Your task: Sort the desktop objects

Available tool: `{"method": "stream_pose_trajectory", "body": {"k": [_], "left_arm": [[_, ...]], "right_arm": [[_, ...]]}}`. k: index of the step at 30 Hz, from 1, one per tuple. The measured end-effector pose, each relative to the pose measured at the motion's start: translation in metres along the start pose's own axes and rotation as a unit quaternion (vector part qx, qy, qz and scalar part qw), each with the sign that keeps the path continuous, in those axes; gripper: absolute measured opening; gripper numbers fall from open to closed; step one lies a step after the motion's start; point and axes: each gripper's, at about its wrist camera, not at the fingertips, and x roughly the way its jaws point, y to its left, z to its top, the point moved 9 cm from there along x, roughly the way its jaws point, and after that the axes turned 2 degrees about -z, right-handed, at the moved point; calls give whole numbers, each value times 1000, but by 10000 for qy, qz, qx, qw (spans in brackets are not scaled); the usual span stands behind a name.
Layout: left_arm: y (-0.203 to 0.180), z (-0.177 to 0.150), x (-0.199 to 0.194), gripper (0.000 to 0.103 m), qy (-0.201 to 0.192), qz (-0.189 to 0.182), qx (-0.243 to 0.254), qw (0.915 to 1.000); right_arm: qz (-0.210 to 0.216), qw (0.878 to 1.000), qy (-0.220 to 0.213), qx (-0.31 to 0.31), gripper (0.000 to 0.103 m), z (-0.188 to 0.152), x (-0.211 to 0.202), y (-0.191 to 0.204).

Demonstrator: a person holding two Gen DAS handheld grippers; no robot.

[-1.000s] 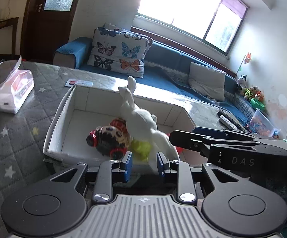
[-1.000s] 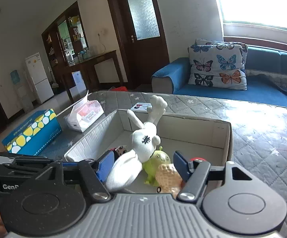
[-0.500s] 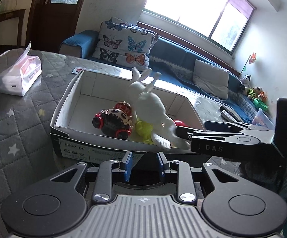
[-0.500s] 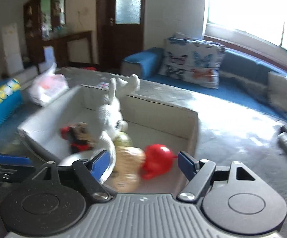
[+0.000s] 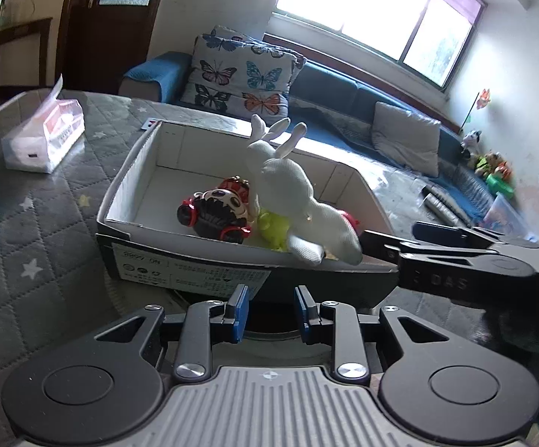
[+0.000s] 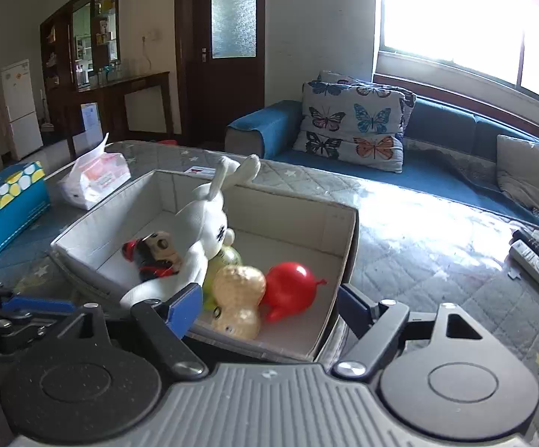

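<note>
**Toys in the Box, Both Grippers at Its Near Side**

We see an open cardboard box [image 6: 344, 231] standing on the quilted grey table cover [image 5: 38, 231]. It holds a white plush rabbit [image 6: 202, 223], which lies tilted over the other toys with its ears above the far wall. Under it sit a red-and-black doll [image 5: 217, 212] and a yellow-green toy [image 5: 273, 225]. A peanut-shaped toy [image 6: 238, 298] and a red toy [image 6: 288, 290] lie touching near the front right corner.

Our left gripper [image 5: 271, 309] sits in front of the box's labelled wall, jaws parted a little with nothing between them. Our right gripper [image 6: 269, 305] is over the near rim; its jaws are opening, and no pad presses on a toy, though the peanut-shaped toy and red toy show between the pads.

A tissue pack [image 6: 94, 178] and a blue patterned box [image 6: 5, 205] stand left of the cardboard box, well apart from it
</note>
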Motion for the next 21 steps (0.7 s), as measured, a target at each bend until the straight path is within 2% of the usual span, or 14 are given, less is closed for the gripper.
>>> {"method": "stream_pose_trajectory", "body": {"k": [9, 15, 21], "left_arm": [[-3, -15, 0, 30, 22, 393, 254, 9989], [-10, -26, 0, 31, 64, 495, 500, 9975], [-10, -33, -2, 32, 77, 555, 513, 9971]], "right_arm": [[123, 9998, -1, 145, 85, -26, -22, 7], [183, 9994, 25, 286, 87, -43, -32, 10], [205, 9987, 51, 463, 88, -55, -36, 9]]}}
